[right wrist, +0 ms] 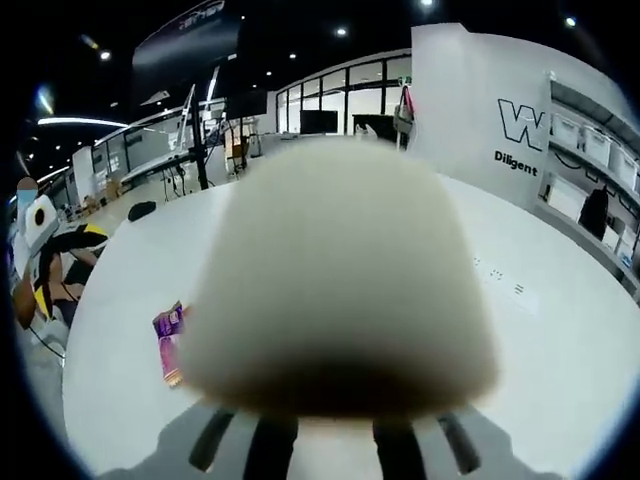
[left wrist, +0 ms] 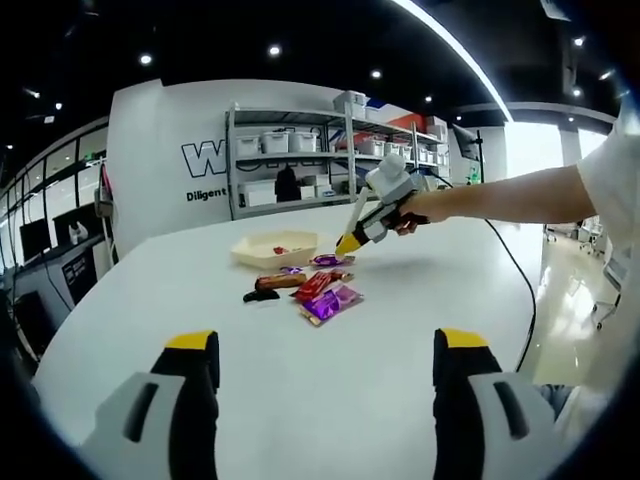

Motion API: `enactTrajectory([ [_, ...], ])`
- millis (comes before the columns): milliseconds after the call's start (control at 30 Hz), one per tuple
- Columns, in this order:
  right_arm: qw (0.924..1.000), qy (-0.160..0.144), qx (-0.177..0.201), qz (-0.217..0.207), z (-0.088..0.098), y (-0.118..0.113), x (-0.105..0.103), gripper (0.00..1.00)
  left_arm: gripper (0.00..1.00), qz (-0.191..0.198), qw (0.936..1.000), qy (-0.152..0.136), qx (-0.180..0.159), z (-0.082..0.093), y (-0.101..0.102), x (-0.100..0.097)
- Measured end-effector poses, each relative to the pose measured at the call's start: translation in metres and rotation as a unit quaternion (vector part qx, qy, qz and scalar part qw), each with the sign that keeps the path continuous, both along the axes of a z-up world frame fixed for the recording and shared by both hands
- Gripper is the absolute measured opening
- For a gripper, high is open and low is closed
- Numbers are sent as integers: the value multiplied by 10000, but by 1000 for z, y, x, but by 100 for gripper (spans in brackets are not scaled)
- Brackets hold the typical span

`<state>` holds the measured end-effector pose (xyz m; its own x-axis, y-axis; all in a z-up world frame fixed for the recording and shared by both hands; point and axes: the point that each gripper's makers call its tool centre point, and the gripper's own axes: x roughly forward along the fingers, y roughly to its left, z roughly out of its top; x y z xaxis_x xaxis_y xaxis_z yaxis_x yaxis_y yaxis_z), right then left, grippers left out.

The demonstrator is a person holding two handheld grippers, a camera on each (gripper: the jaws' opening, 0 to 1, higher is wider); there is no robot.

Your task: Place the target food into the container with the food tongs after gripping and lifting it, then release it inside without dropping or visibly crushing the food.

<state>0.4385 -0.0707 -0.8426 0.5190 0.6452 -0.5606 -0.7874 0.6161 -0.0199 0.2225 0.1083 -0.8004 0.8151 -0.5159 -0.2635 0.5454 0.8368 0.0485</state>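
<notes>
1. White and broad, the table runs back toward storage shelves and a wall with dark lettering.
2. Left gripper — seen in the left gripper view — hangs low over the near edge, its yellow-tipped jaws spread wide apart with nothing between them.
3. Right gripper reaches in from the right at the end of a person's bare forearm, its yellow tip just beside the shallow cream container.
4. In the right gripper view a pale, blurred mass sits hard against the lens, hiding the jaws — whether they are open or closed cannot be told.
5. Wrapped snacks — red, purple and a dark piece — lie clustered on the table in front of the container, just below the right gripper's tip and well apart from the left jaws.
6. Judged from this, the right gripper is far nearer both food and container.
</notes>
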Motion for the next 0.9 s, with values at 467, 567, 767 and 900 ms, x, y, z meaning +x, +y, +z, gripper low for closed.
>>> enactTrajectory([
  [467, 9990, -58, -192, 391, 4, 10, 7, 22, 86, 63, 10000, 32, 31, -2, 6, 2],
  [567, 9994, 113, -159, 274, -1, 5, 8, 21, 85, 66, 9999, 72, 35, -4, 5, 2],
  [767, 9994, 311, 77, 106, 2, -2, -6, 21, 85, -15, 10000, 47, 39, -3, 0, 2],
  [900, 9990, 404, 129, 101, 1, -4, -19, 21, 85, -89, 10000, 23, -4, -1, -8, 1],
])
